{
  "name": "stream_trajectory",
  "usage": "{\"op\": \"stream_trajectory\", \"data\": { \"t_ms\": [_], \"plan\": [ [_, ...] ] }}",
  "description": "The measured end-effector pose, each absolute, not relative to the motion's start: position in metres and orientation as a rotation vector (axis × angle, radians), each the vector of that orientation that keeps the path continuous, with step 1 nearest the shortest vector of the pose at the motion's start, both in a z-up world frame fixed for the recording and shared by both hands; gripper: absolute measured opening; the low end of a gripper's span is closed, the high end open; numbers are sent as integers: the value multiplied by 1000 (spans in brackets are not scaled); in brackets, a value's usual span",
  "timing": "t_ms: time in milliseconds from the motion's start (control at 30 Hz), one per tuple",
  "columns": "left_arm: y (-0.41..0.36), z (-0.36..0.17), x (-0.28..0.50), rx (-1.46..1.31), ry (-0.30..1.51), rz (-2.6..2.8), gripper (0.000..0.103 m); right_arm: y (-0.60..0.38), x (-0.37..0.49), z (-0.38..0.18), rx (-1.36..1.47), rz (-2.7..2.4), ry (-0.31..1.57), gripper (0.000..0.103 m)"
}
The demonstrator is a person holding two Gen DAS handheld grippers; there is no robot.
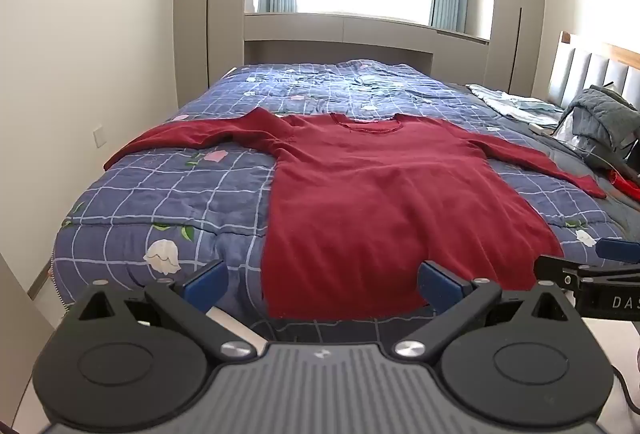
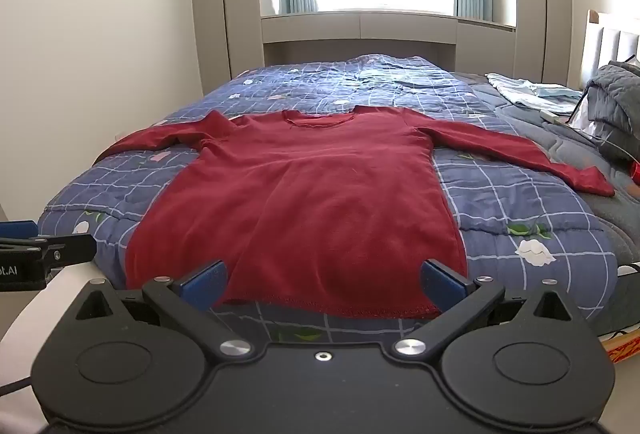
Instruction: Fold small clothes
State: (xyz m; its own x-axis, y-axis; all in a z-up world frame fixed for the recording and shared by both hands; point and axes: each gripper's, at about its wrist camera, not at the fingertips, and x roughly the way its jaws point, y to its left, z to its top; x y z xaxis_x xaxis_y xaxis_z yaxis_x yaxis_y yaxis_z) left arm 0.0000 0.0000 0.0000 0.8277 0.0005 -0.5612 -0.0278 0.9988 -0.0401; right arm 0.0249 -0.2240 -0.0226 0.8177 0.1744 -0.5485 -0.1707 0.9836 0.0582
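We've got a matt, fuzzy knit-looking red top (image 2: 304,193) on a quilted cotton-looking bedspread (image 2: 512,193); gripper fingers (image 1: 206,284) look smooth plastic.

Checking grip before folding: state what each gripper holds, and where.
Nothing held. The left gripper and right gripper are both open, short of the red long-sleeved shirt.

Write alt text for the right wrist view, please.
A dark red long-sleeved top lies flat, sleeves spread, on a blue checked quilt. The open right gripper hovers at its hem, holding nothing.
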Motion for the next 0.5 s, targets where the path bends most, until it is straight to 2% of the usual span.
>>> {"op": "stream_trajectory", "data": {
  "t_ms": [500],
  "plan": [
    [0,0,0,-42,596,17,103,-223,25,-23,5,184,586,103]
  ]
}}
